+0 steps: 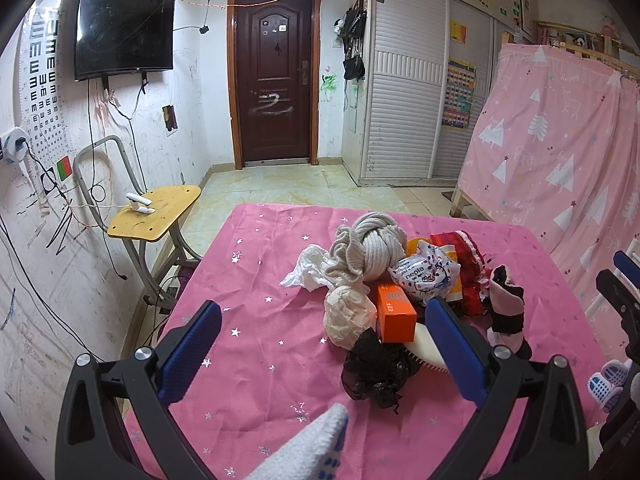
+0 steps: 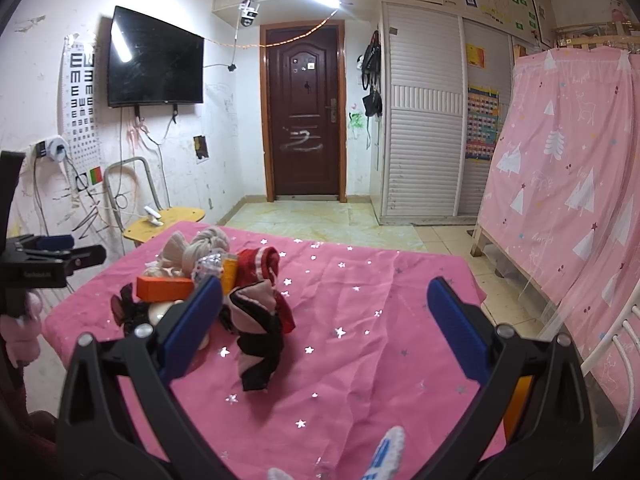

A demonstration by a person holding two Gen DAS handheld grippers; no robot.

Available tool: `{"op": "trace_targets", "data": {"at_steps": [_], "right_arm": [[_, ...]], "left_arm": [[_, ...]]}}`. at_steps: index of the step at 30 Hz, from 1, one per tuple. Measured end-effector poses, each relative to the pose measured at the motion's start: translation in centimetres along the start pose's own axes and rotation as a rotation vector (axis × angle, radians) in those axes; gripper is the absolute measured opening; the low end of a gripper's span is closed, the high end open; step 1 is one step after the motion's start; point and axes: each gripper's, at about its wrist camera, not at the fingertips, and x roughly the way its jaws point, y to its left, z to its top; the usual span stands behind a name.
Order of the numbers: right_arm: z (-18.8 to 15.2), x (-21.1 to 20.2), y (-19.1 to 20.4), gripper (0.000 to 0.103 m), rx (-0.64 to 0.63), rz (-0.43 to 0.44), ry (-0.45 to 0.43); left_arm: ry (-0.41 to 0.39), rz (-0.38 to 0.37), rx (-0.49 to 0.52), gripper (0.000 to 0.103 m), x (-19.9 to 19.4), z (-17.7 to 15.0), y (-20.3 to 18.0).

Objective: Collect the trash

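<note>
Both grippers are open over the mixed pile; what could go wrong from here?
1. Trash such as the crumpled white tissue and orange box lies tangled with clothing like the grey knit item; a grasp may lift both.
2. The black mesh could snag the left gripper.

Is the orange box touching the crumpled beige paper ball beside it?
Touching. In the left wrist view, the orange box lies pressed against the beige paper ball, with no cloth visible between them.
</note>
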Motion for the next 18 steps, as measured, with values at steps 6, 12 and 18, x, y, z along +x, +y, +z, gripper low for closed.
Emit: {"op": "trace_targets", "data": {"at_steps": [6, 12, 18], "right_arm": [[-0.01, -0.01, 0.01, 0.098, 0.000, -0.002, -0.002], [-0.02, -0.04, 0.04, 0.098, 0.001, 0.000, -0.001], [-0.10, 0.14, -0.12, 0.098, -0.001, -0.003, -0.002]], "left_arm": [[0.004, -0.004, 0.002, 0.094, 0.23, -0.35, -0.17], [0.005, -0.007, 0.005, 0.094, 0.35, -0.48, -0.20], [0.006, -0.008, 0.004, 0.094, 0.42, -0.52, -0.22]]}}
